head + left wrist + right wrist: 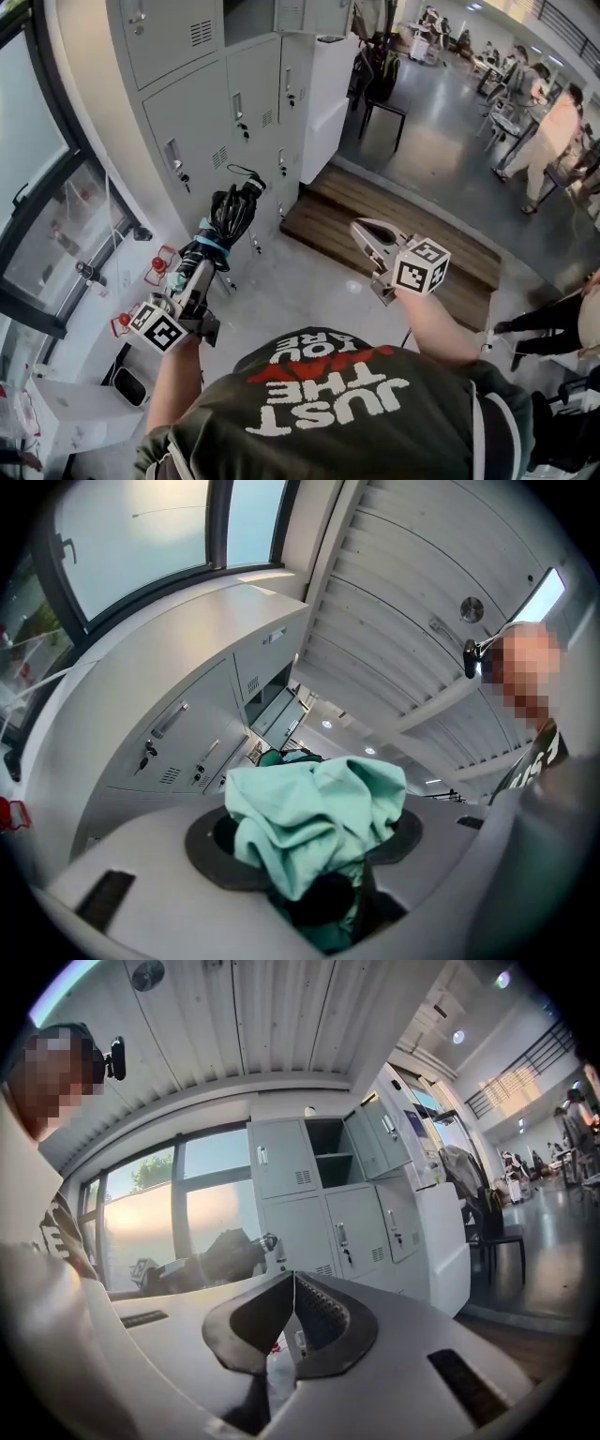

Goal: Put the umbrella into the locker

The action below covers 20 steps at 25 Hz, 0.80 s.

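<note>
A folded black umbrella (pixel 236 208) with a teal band and teal cloth (pixel 309 817) sticks out of my left gripper (pixel 208 253), which is shut on it and points at the grey lockers (pixel 197 122). In the left gripper view the cloth fills the space between the jaws of my left gripper (pixel 314 850). One upper locker compartment (pixel 328 1152) stands open, its door (pixel 368 1143) swung to the right. My right gripper (pixel 361 228) is held level beside the left, its jaws meeting at the tips (pixel 293 1283) with nothing in them. The right gripper view also shows the umbrella (pixel 225 1251).
A window wall (pixel 37 187) runs along the left. A white cabinet (pixel 328 94) stands past the lockers, then a black chair with bags (pixel 380 103). A wooden platform (pixel 394 234) lies ahead on the floor. Several people (pixel 553 141) are at the far right.
</note>
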### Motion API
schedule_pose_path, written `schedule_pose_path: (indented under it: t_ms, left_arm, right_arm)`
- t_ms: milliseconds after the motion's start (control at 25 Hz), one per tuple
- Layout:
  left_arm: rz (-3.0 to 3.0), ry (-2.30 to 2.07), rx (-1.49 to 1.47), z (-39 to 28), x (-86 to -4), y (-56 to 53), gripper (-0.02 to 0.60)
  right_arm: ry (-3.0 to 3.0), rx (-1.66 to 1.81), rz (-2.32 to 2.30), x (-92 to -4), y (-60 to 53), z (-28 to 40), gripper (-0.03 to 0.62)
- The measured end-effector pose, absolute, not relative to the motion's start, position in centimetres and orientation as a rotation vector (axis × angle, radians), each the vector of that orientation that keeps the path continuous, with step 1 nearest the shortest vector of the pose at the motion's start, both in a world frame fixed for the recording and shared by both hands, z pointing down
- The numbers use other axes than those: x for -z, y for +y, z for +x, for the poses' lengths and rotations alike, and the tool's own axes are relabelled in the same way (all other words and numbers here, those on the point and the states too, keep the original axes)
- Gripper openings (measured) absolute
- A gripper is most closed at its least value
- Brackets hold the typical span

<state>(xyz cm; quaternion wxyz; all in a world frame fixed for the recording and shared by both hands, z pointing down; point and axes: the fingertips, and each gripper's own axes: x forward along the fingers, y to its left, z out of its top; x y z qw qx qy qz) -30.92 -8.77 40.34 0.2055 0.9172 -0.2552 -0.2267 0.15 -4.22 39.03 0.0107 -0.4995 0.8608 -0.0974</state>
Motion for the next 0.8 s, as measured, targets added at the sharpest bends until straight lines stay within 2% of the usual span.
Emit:
schedule_pose_path:
  t_ms: [400,800]
  left_arm:
    - [2.544,-0.739,0.636,-29.1,-40.5,-14.7,0.250]
    - [2.557,-0.904,0.692,-20.3,-41.6,-24.4,0.250]
  right_arm:
    - [2.716,0.320,-1.495,-39.5,-12.1,2.3,0.035]
    - [2.818,0.282,-1.277,-41.0,-26.8,10.9,0.035]
